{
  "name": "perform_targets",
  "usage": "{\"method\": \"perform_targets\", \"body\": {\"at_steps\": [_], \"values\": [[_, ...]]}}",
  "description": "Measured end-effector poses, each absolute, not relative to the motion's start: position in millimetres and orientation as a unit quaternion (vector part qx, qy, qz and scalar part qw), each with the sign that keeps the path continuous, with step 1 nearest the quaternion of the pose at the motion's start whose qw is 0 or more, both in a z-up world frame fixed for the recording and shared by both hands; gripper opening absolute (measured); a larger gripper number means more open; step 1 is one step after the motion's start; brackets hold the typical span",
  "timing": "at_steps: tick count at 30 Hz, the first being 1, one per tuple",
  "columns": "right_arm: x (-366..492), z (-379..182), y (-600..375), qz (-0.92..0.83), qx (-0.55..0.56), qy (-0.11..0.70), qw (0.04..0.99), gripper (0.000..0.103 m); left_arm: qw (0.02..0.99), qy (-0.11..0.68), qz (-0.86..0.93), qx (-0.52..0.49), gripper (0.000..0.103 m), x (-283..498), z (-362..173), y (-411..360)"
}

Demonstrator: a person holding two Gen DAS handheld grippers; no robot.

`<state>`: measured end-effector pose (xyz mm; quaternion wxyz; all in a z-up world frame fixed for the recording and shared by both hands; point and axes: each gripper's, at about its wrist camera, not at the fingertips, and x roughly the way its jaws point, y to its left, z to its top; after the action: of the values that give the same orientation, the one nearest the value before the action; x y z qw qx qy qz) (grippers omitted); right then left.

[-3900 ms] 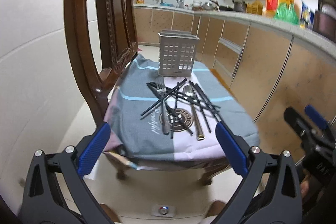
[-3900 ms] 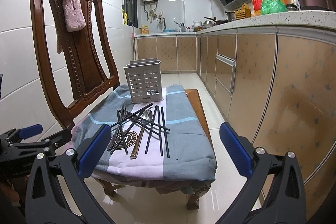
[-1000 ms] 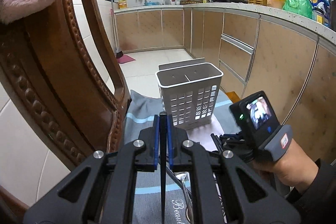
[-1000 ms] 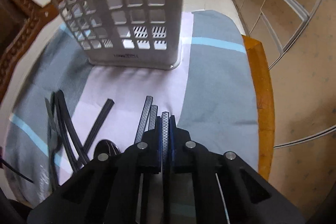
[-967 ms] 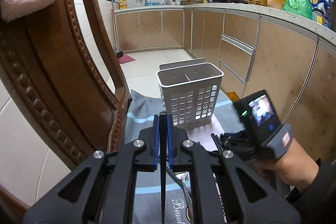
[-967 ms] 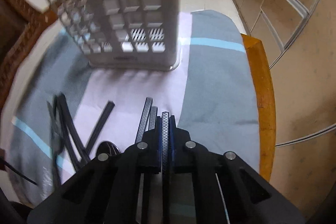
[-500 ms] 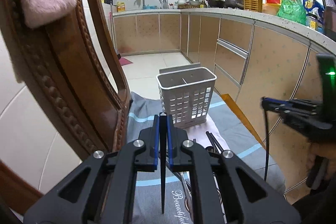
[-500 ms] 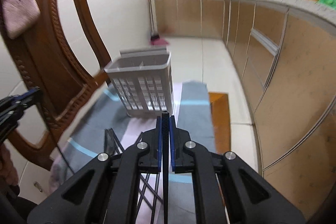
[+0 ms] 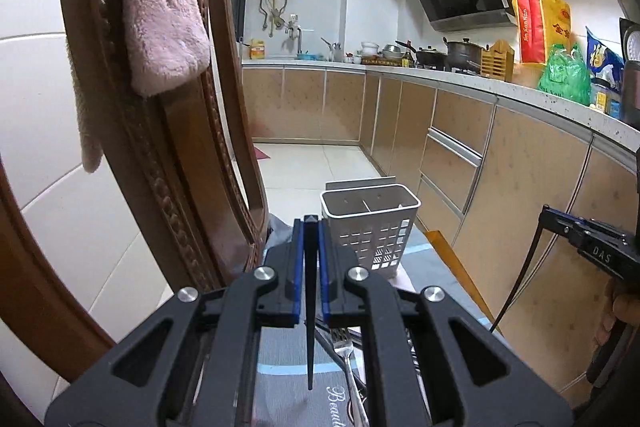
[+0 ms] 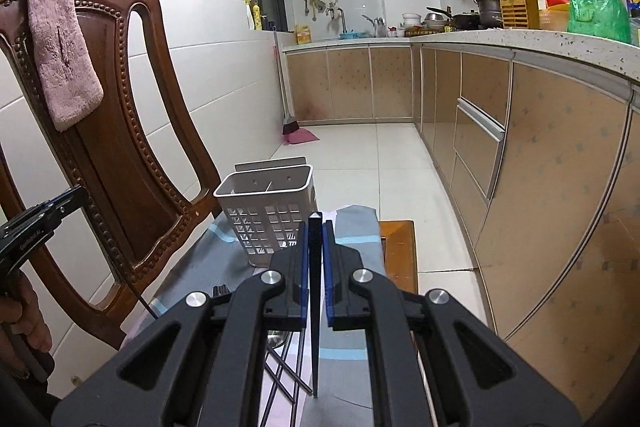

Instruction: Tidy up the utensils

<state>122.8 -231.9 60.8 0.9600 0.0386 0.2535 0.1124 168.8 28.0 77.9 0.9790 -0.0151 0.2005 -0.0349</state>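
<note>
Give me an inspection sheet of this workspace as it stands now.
Surface: low wooden table covered by a grey-blue cloth.
Job's things: white utensil holder upright, nothing seen inside; fork and loose chopsticks on the cloth.
Clutter: nothing seen.
Grippers: left gripper shut on a black chopstick; right gripper shut on another chopstick; both hang point-down.
Cables: nothing seen.
Surroundings: wooden chair with pink towel; kitchen counter with bags and pots.
</note>
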Motion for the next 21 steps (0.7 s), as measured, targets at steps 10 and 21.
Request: {"method": "perform_targets", "body": {"at_steps": [10, 21], "values": [[125.3, 55.3, -231.7, 0.110, 0.035, 0.253, 0.961, 0.007, 0.974, 0.222, -0.043, -0.010, 0.007, 180.1, 67.3, 21.3], [124.4, 53.3, -233.6, 0.110, 0.032, 0.259, 0.959, 0.007, 0.972, 0.228, -0.048, -0.009, 0.007, 183.3, 65.6, 18.3]]}}
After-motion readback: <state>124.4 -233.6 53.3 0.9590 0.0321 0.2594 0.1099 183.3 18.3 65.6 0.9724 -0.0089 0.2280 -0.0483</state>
